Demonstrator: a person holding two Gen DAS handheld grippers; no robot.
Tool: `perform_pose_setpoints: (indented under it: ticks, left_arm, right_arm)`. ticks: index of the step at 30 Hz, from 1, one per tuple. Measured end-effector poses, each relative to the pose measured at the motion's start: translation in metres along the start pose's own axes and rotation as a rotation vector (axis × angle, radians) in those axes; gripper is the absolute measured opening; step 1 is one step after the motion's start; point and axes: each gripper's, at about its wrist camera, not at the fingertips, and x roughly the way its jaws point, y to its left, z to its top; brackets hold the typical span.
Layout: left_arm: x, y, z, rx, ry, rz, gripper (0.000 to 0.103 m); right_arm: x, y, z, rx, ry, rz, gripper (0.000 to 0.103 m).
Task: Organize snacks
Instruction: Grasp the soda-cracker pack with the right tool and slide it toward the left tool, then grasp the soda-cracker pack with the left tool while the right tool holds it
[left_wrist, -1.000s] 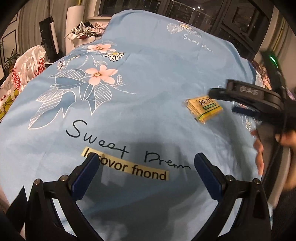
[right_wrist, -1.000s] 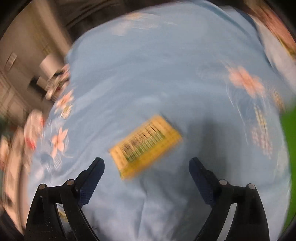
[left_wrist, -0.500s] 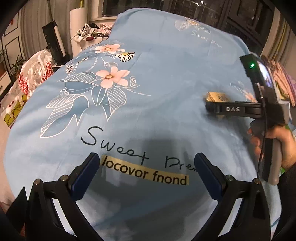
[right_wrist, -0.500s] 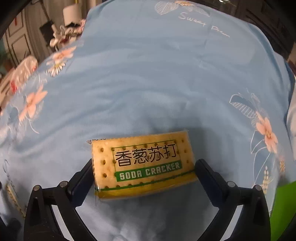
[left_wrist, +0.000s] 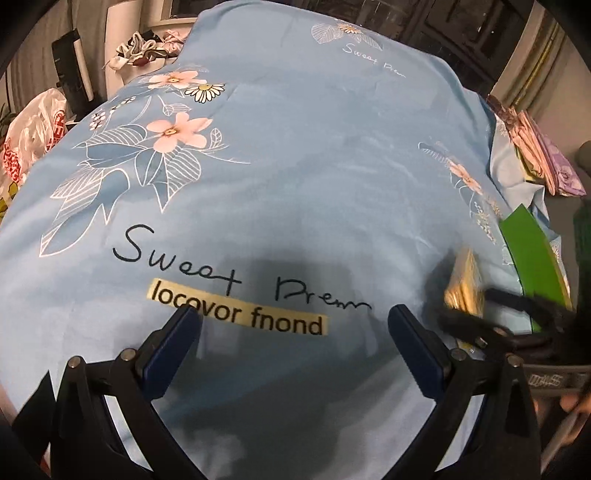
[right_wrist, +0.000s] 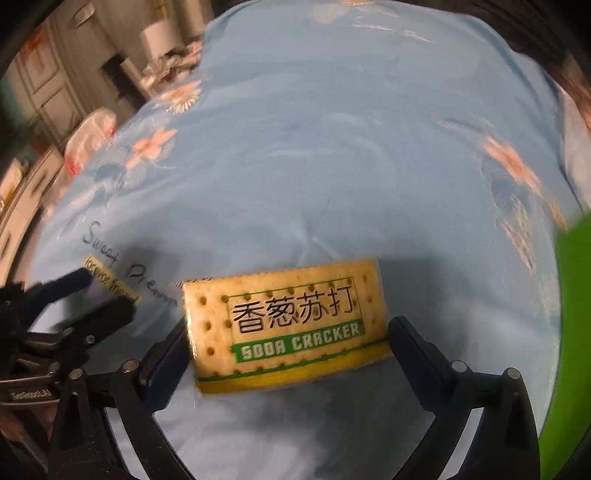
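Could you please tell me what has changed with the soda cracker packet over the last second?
The right gripper came down around the soda cracker packet, closed on its ends, and lifted it toward the near right, by the green box. The left gripper stayed open above the blue sheet.

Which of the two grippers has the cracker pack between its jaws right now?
The right gripper: the soda cracker pack sits between its jaws. The left gripper is open over bare blue cloth.

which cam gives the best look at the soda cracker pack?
Right wrist view. The soda cracker pack fills the centre between the right gripper fingers, label facing the lens and readable. The left wrist view catches it only edge-on and motion-blurred at the right side, partly behind the right gripper.
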Motion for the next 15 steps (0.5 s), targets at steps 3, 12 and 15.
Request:
perform_pose_setpoints:
  ticks: [3, 12, 15]
  left_arm:
    - [0.006, 0.000, -0.003, 0.000, 0.022, 0.010, 0.103]
    - [0.014, -0.021, -0.004, -0.035, 0.100, -0.260, 0.102]
    - [0.025, -0.034, -0.001, -0.050, 0.128, -0.353, 0.102]
  right_arm:
    - [-0.012, -0.031, -0.016, 0.240, -0.026, 0.263, 0.101]
    - [-0.005, -0.103, -0.027, 0.508, -0.079, 0.375, 0.102]
    - [0.005, -0.114, -0.022, 0.525, -0.085, 0.434, 0.102]
